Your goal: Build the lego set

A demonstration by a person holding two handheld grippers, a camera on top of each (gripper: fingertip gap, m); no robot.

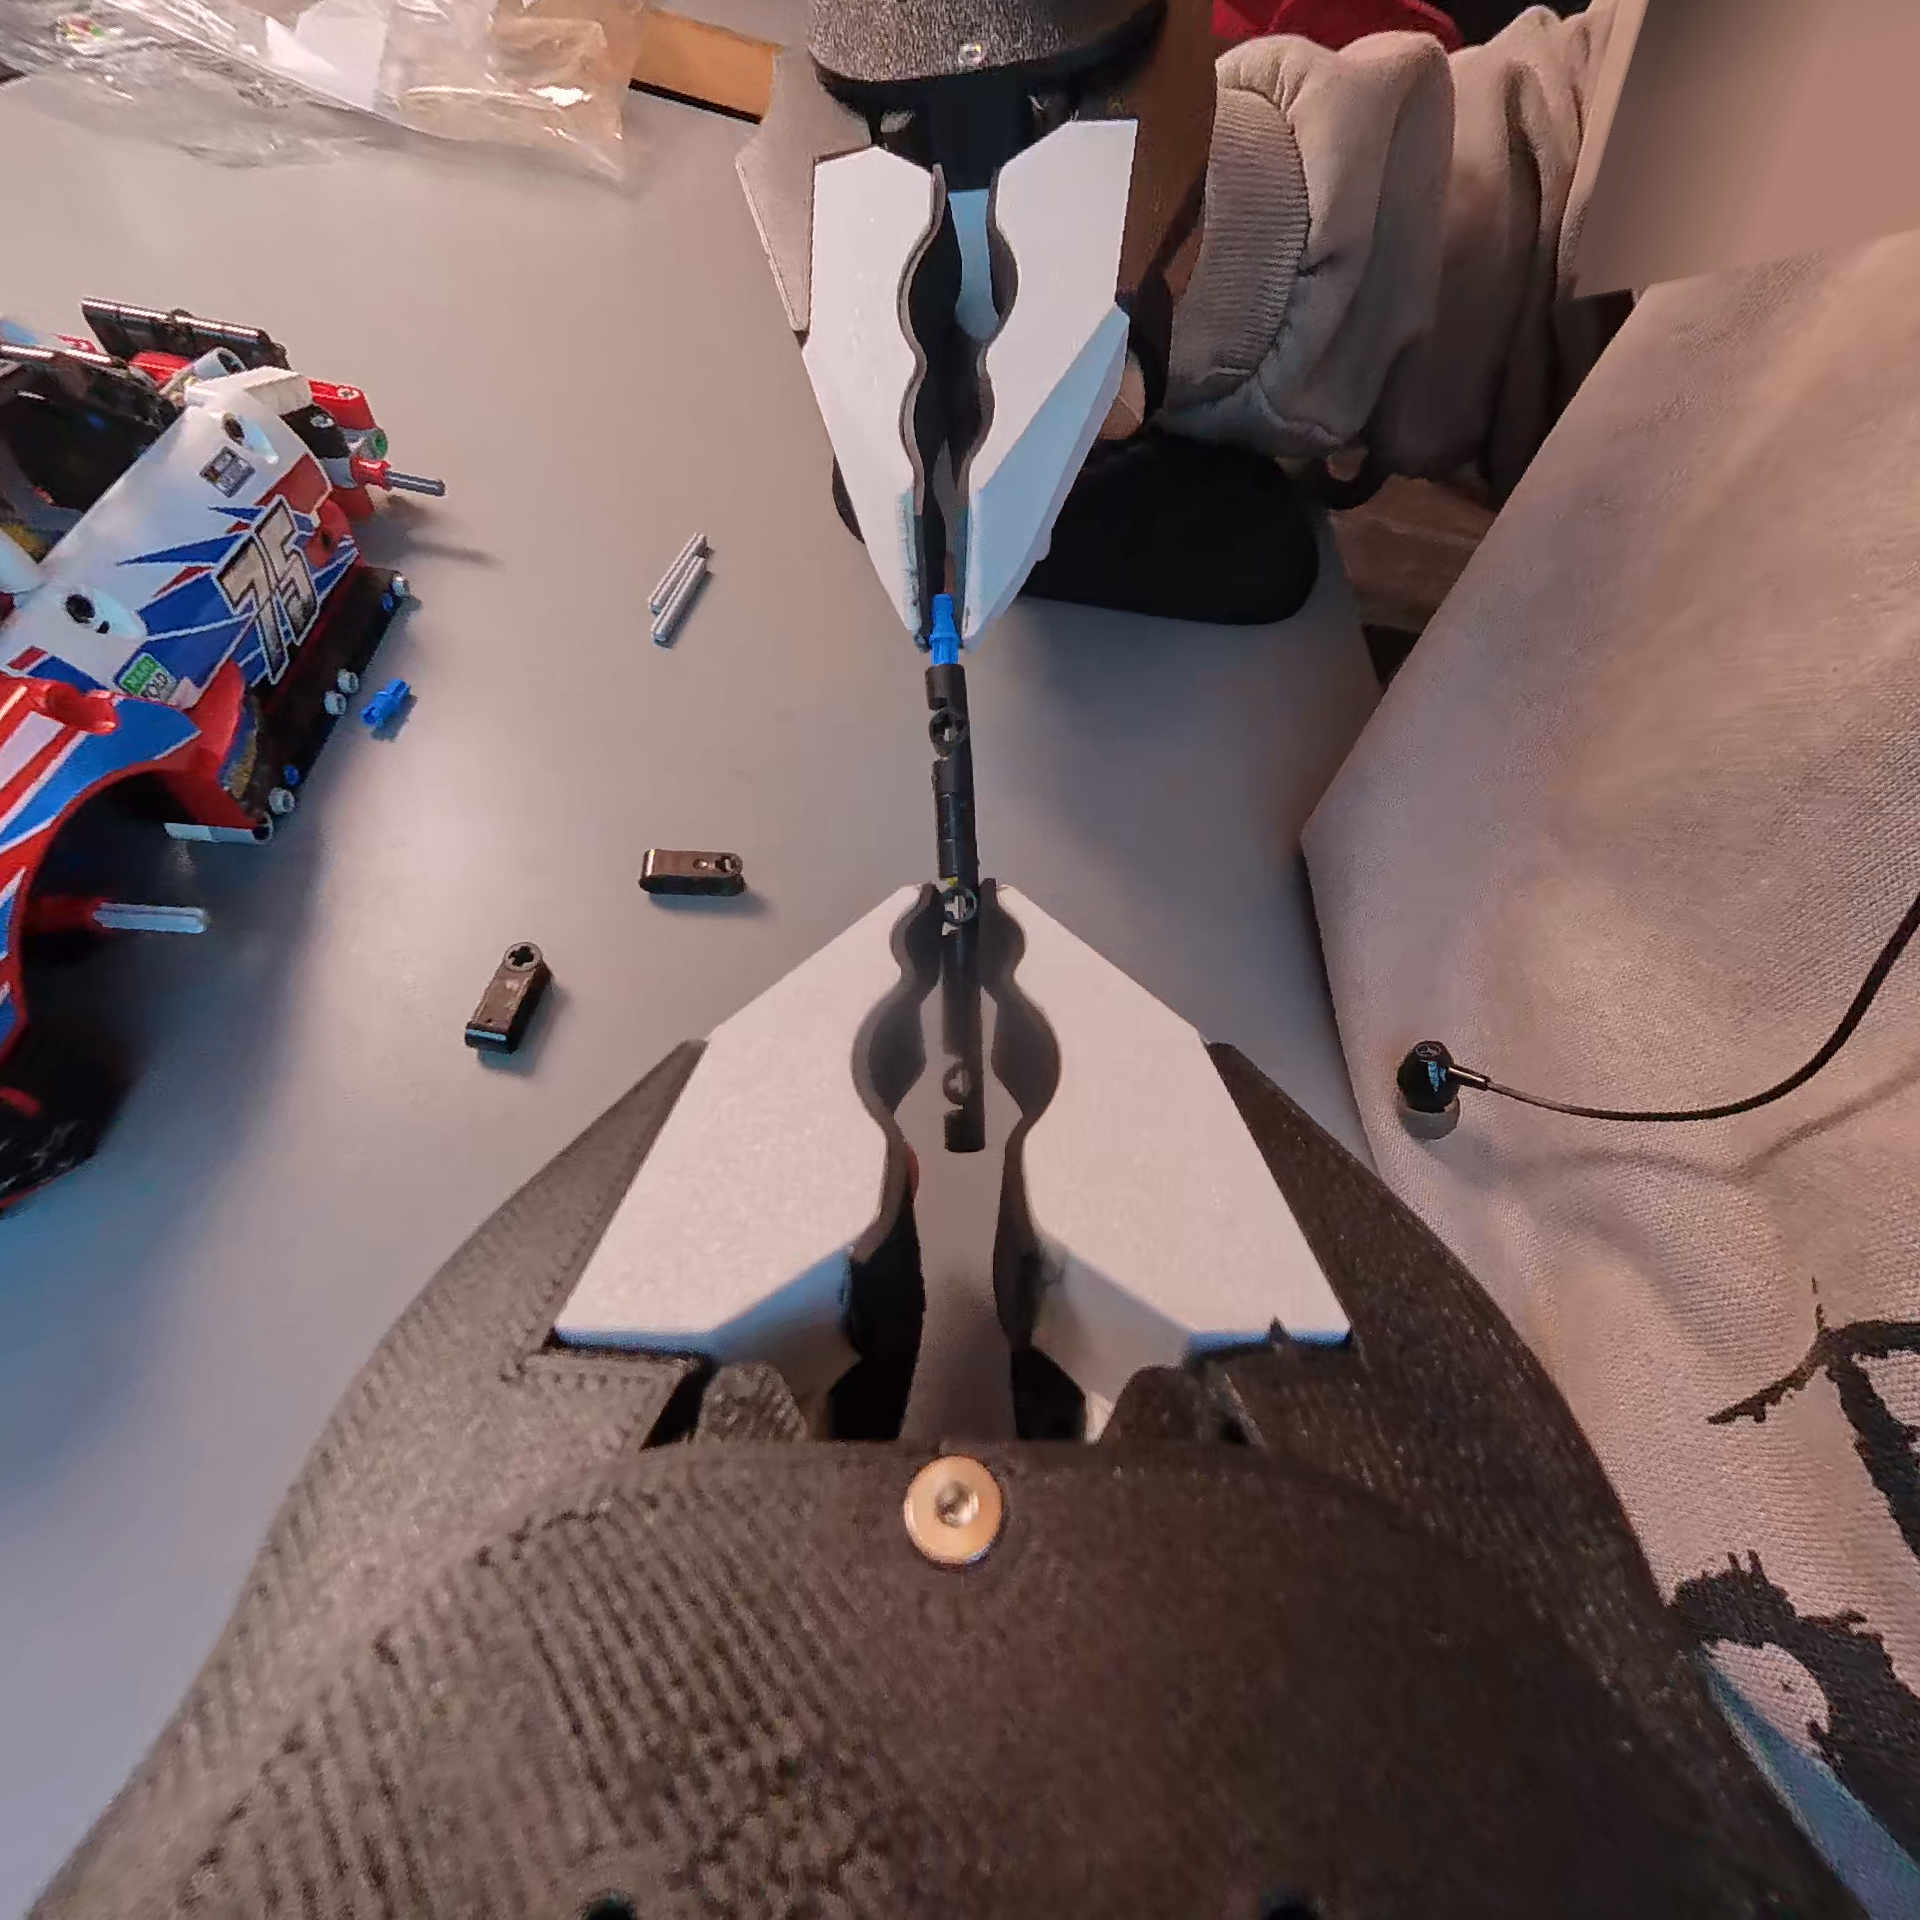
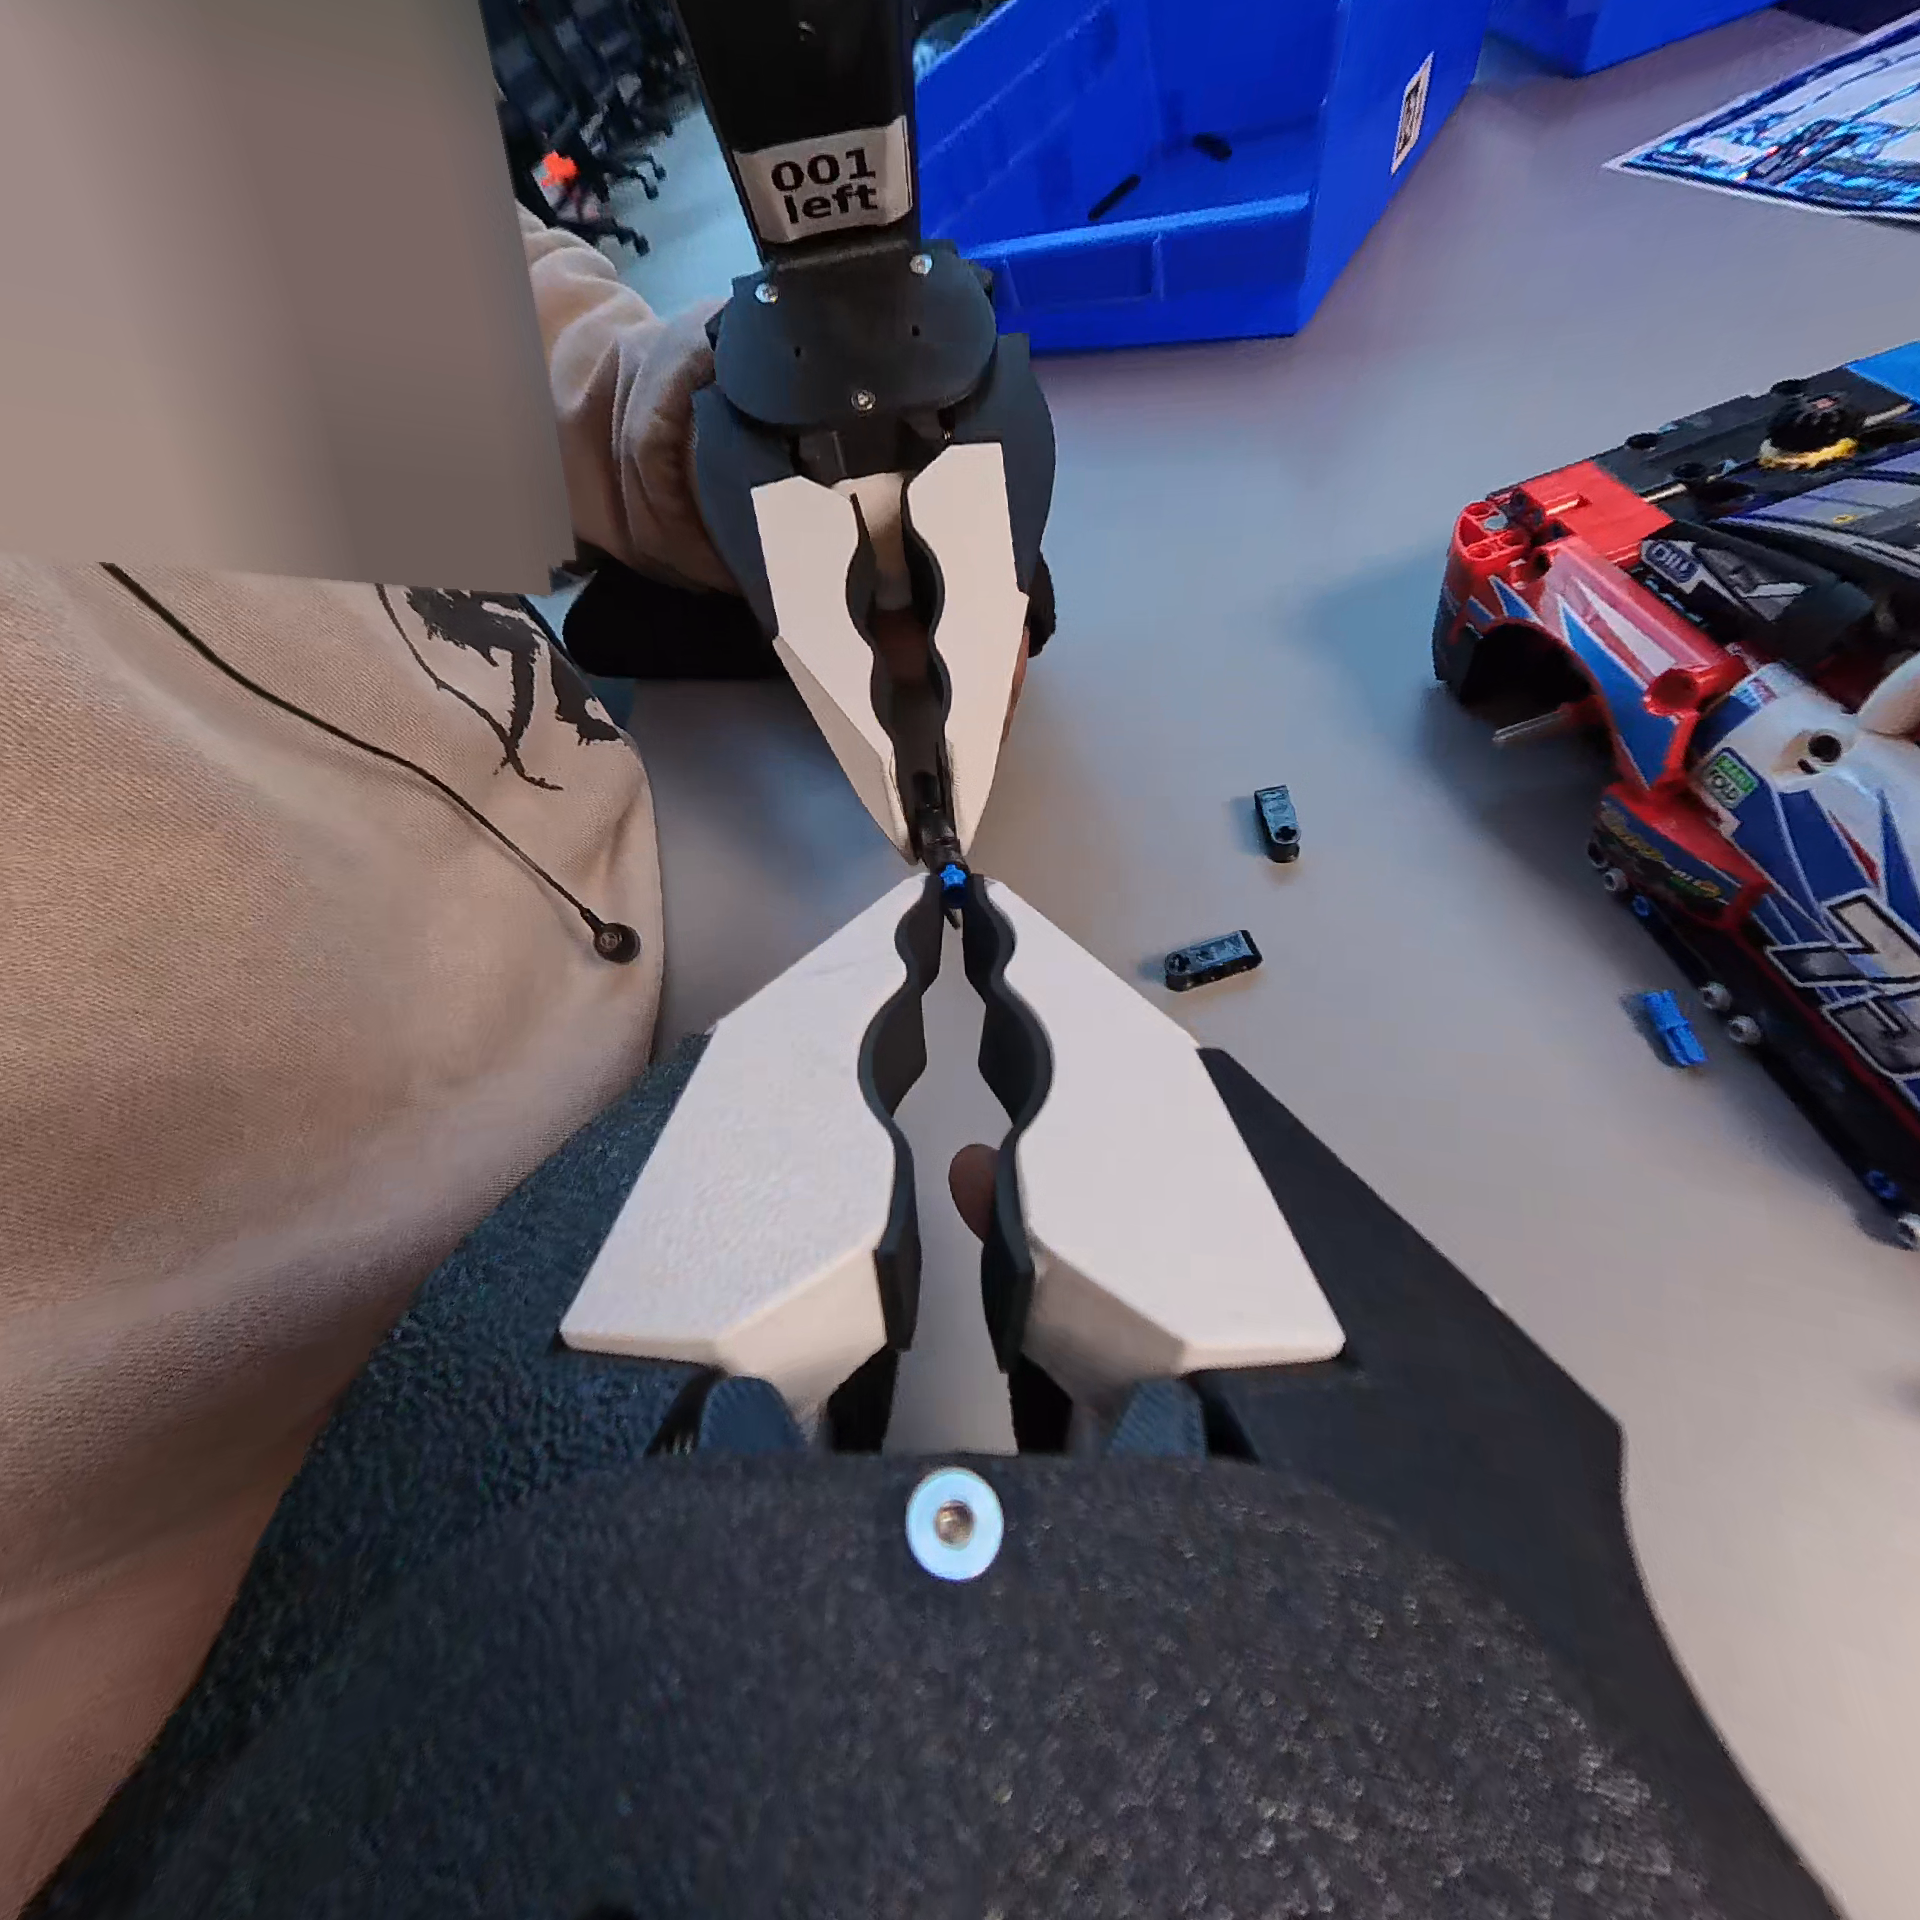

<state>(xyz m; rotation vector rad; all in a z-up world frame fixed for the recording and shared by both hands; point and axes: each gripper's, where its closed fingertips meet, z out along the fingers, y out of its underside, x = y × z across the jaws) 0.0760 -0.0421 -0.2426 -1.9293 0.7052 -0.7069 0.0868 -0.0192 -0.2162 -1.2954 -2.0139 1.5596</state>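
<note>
Grey table [image 1: 582, 343], car body [image 1: 156, 665] mostly built at left of frame. My left gripper [image 1: 956, 894] pinches black axle assembly [image 1: 954, 769]; right gripper [image 1: 940, 629] pinches blue pin [image 1: 942, 623] into its end. Loose black connectors [image 1: 509, 995] left to fit.

Your race car [image 1: 156, 665] runs off the left edge of the left wrist view — its front is unseen. The black rod [image 1: 961, 935] is partly hidden between the left gripper [image 1: 958, 891] fingers — its grip point is unclear.

Soft, even room light; faint shadows lie beside the small parts on the grey table [image 1: 540, 343], and the wide lens bends and blurs the edges
</note>
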